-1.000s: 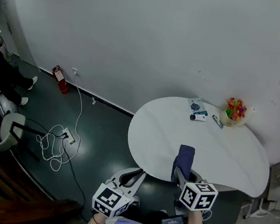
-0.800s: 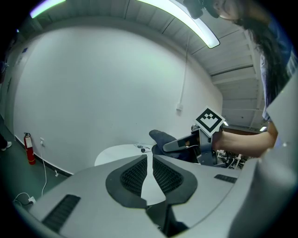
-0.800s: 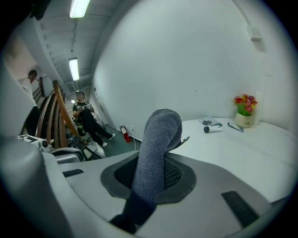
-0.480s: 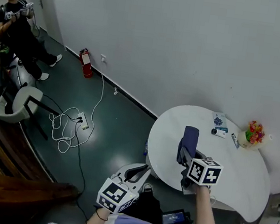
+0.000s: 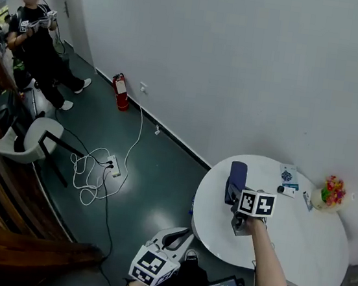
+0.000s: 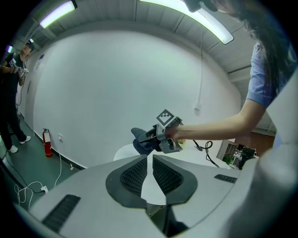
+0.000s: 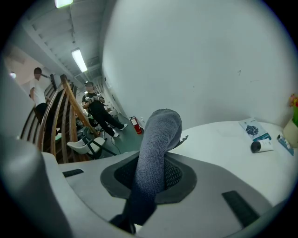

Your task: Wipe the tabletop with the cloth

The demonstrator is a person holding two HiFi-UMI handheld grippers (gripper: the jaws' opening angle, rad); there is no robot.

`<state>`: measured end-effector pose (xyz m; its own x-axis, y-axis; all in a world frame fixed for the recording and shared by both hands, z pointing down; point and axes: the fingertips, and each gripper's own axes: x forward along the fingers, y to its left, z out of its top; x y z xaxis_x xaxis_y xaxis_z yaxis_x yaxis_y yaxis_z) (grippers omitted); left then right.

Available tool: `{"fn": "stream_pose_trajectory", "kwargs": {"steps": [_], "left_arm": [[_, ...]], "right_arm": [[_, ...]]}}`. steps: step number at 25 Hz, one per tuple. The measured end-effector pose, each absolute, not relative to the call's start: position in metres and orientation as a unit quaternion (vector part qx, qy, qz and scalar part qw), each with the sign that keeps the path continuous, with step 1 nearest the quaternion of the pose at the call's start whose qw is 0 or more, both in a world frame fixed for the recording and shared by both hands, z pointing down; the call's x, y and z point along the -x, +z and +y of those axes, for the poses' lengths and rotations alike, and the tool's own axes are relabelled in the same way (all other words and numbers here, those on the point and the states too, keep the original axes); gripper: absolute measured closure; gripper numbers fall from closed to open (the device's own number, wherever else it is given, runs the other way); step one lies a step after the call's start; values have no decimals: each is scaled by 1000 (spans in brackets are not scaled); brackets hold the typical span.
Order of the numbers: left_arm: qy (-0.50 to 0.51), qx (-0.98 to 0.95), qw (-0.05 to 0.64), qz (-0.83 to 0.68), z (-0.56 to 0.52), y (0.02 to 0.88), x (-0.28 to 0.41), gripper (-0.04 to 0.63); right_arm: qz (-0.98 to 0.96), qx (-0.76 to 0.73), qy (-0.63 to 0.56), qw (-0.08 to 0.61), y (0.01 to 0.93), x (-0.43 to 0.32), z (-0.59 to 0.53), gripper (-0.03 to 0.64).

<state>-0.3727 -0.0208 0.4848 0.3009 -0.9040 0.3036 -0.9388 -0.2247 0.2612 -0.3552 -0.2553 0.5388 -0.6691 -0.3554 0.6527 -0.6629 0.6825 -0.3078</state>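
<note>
A dark blue cloth [image 5: 238, 173] sticks up from my right gripper [image 5: 234, 195], which is shut on it above the left part of the round white table [image 5: 284, 241]. In the right gripper view the cloth [image 7: 158, 139] rises out of the right gripper [image 7: 151, 167], curls over at the top and hides the pads; the tabletop [image 7: 223, 139] lies beyond. My left gripper [image 5: 179, 234] hangs low, off the table's near left edge. Its jaws [image 6: 150, 160] are shut with nothing between them, and they look toward the right gripper [image 6: 160, 135] and the cloth [image 6: 139, 142].
A flower pot [image 5: 331, 192], a booklet [image 5: 288, 175] and a small tube [image 5: 285, 190] lie at the table's far right. On the floor to the left are a fire extinguisher [image 5: 120, 91], a power strip with cables [image 5: 107, 165] and a white chair [image 5: 25, 145]. A person [image 5: 41, 49] stands far left.
My right gripper has carried the cloth forward from the near edge to above the table's left part. The head view has swung left. The left gripper stays low.
</note>
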Motion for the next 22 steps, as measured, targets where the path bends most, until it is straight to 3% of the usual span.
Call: {"fn": "stream_pose_trajectory", "kwargs": {"steps": [10,22], "left_arm": [[79,-790,221,-567,-28,500,345,565],[85,-804,229,-541,-28,508,324,565]], "right_arm": [[-850,-269,342,298,613,384,-278,540],[-817,-343,332,323,638,281,-303,539]]}}
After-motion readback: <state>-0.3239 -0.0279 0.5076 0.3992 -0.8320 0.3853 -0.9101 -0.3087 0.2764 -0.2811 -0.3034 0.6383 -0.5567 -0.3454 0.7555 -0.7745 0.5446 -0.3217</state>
